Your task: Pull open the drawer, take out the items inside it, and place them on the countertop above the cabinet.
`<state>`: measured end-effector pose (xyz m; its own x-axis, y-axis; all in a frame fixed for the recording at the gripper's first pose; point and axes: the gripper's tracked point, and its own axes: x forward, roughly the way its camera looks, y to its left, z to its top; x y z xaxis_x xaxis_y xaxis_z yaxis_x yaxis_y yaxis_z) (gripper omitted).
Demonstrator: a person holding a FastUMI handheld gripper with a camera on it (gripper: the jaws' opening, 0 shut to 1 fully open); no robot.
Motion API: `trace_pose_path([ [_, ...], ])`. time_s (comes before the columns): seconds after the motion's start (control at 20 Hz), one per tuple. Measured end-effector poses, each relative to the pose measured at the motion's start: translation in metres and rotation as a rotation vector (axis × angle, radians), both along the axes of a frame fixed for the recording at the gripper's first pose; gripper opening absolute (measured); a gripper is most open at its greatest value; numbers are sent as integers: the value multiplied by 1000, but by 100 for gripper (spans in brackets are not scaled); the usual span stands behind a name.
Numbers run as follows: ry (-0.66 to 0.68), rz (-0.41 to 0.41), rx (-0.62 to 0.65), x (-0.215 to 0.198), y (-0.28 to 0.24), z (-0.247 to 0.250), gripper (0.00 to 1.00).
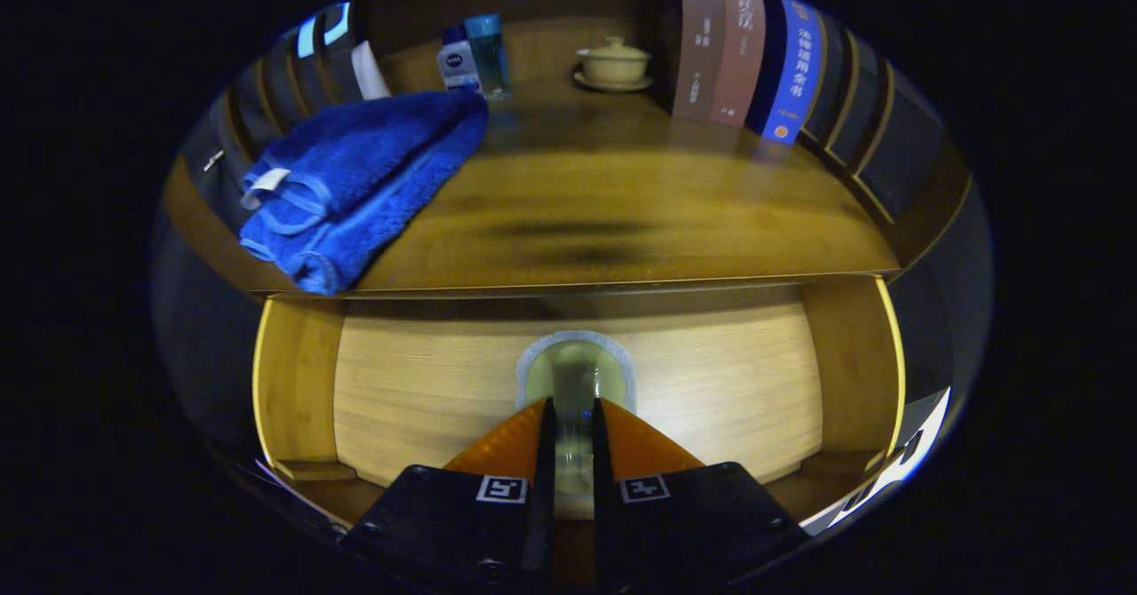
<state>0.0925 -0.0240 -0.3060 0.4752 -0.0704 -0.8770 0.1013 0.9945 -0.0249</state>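
The wooden drawer (pixel 400 400) stands pulled open below the countertop (pixel 640 213), its pale floor showing between its side walls. My gripper (pixel 574 407) hovers over the drawer, shut on a pale green, see-through cup-like item (pixel 574 368) with a grey-white rim. The item sticks out just ahead of the fingertips, and its lower part is hidden between them. On the left of the countertop lies a folded blue towel (pixel 355 186).
At the back of the countertop stand a white bottle (pixel 457 62), a blue-green bottle (pixel 488 53) and a lidded beige tea bowl on a saucer (pixel 613 62). Upright books (pixel 755 53) line the right side. Dark slats border the left.
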Motion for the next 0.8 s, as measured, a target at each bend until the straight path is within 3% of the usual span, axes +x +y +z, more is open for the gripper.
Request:
trace_pose_path([
  [0.25, -233, 17, -25, -3, 2, 84, 23],
  [0.4, -379, 10, -8, 20, 5, 126, 23],
  [0.8, -423, 2, 64, 115, 6, 131, 23],
])
